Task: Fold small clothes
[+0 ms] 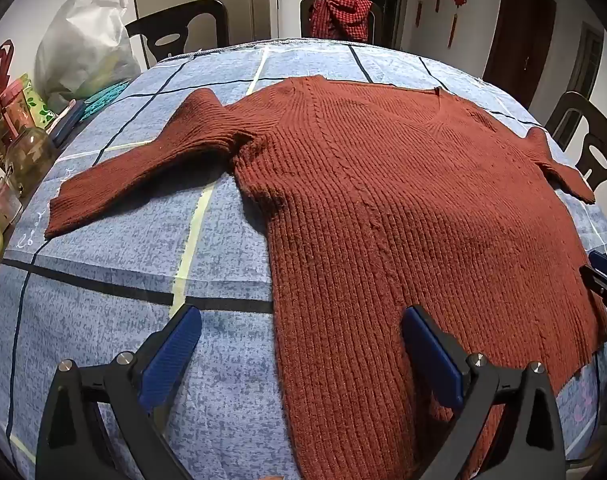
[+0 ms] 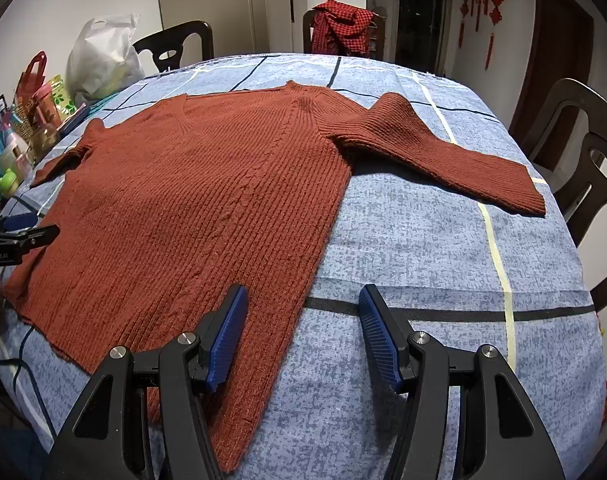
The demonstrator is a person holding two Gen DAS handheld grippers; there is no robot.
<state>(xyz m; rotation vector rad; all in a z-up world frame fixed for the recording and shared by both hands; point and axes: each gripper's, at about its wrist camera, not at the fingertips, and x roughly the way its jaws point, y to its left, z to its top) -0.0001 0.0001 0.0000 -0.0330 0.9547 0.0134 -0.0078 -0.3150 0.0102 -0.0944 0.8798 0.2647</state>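
Observation:
A rust-brown ribbed knit sweater [image 1: 403, 208] lies flat and spread out on the blue checked tablecloth [image 1: 123, 248], neck toward the far side, both sleeves out to the sides. It also shows in the right wrist view [image 2: 191, 208]. My left gripper [image 1: 301, 320] is open and empty, above the sweater's lower left edge. My right gripper [image 2: 303, 304] is open and empty, above the sweater's lower right edge. The left gripper's tip shows at the left edge of the right wrist view [image 2: 19, 236]. The right gripper's tip shows at the right edge of the left wrist view [image 1: 603, 276].
Dark chairs [image 2: 583, 152] stand around the table; one at the far side carries a red checked cloth [image 2: 343, 26]. A white plastic bag [image 1: 83, 48], a glass jar [image 1: 27, 156], boxes and small items crowd the table's left edge.

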